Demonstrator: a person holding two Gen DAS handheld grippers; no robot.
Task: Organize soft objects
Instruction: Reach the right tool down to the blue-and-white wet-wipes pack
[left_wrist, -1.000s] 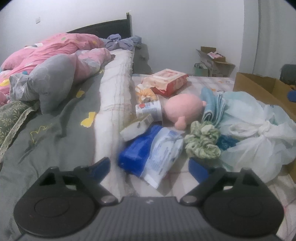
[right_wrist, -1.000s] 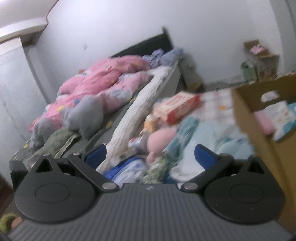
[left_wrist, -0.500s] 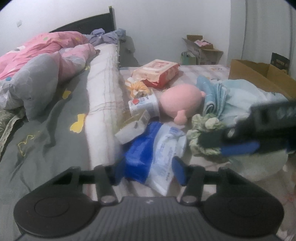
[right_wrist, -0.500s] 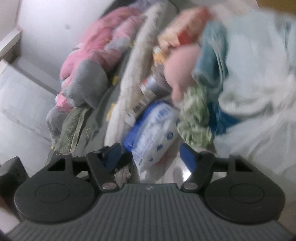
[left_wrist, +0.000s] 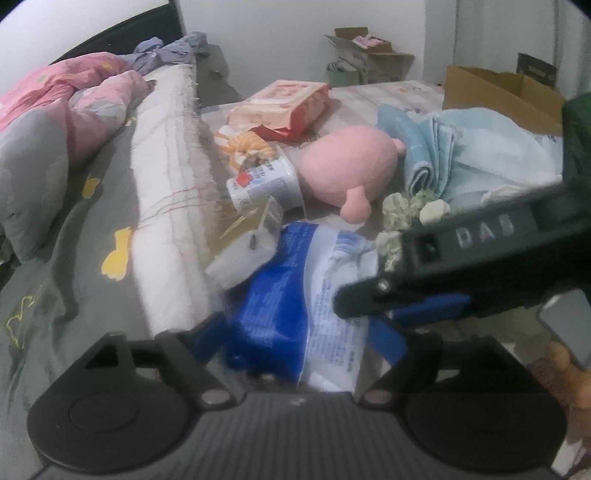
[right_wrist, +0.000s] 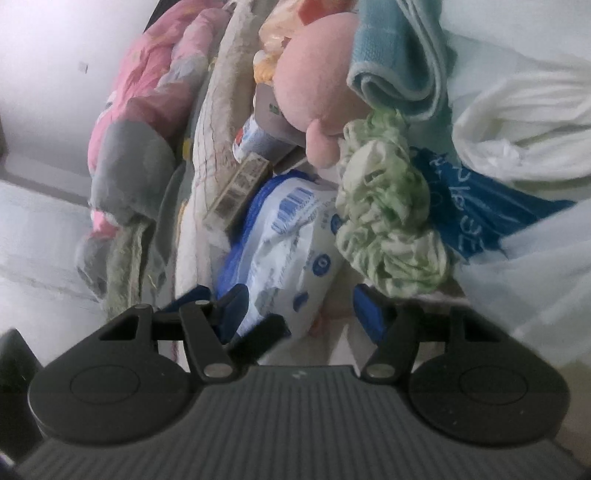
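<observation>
The blue-and-white soft pack (left_wrist: 295, 314) lies near, just right of the bed's pale mattress edge (left_wrist: 170, 206), with the green scrunchie (right_wrist: 388, 221) beside it on the right and the pink plush (left_wrist: 351, 170) farther off. The left gripper (left_wrist: 299, 332) tilts down over the pack, jaws opening, the pack's near end between them. The right gripper (right_wrist: 299, 306) reaches in from the right, also angled down, jaws half open and closing around the pack's corner; pads not clearly pressing.
</observation>
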